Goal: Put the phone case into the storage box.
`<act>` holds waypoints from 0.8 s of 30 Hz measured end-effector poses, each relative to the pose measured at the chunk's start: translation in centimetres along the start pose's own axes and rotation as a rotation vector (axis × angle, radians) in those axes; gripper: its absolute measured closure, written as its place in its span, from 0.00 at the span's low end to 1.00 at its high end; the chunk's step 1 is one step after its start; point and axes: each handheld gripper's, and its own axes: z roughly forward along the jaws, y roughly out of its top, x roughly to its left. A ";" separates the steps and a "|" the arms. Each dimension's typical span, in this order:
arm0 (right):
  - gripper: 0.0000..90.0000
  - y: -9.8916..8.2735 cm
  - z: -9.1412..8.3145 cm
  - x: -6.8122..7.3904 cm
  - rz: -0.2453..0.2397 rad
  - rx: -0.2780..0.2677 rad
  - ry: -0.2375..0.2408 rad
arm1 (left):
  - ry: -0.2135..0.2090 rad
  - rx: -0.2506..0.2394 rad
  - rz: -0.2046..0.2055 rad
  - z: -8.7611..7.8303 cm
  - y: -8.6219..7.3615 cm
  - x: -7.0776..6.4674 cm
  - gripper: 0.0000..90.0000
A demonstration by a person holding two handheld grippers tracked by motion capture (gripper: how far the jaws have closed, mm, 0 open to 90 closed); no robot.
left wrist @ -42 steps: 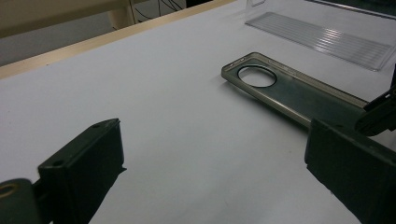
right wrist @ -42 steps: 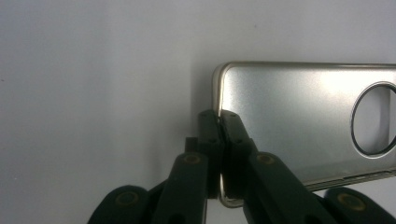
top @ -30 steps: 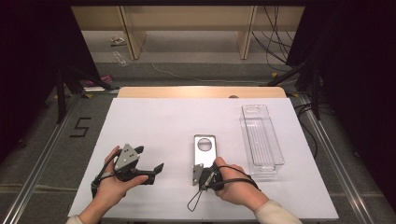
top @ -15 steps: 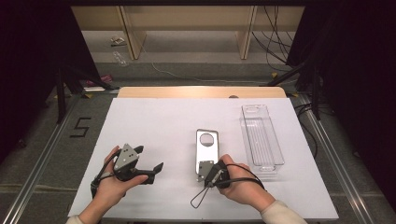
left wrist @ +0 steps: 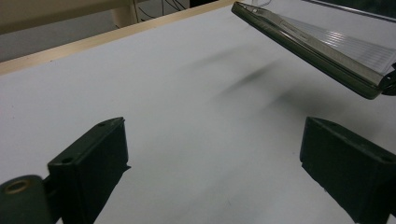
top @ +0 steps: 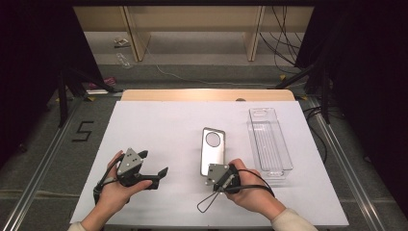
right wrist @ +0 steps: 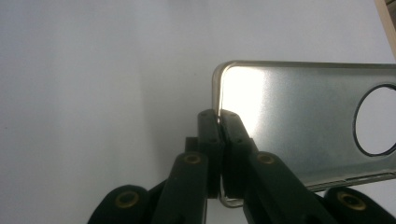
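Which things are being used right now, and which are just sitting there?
Being used:
- phone case, pinched at its near edge
- right gripper, shut on it

Just sitting there:
- clear plastic tray, beside the case
- left gripper, open over the bare white table

A lab-style recording bay, not a home — dark curtains (top: 29, 72) close in both sides, and metal rails (top: 41, 163) run along a grey floor (top: 192, 53) beside the white-topped table (top: 159, 125). Loose cables (top: 284, 33) trail behind it, a number 5 (top: 82, 131) is taped on the floor, and bare wooden shelving (top: 192, 19) stands at the back — plain and functional.
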 end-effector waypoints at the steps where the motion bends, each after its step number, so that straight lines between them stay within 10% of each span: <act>1: 0.99 -0.1 -0.1 0.0 0.011 -0.003 0.000 | -0.001 0.000 -0.002 0.0 0.0 0.0 0.09; 24: 0.99 -0.3 -0.4 0.6 0.026 -0.079 -0.018 | -0.040 0.021 -0.107 1.2 2.6 -0.1 0.13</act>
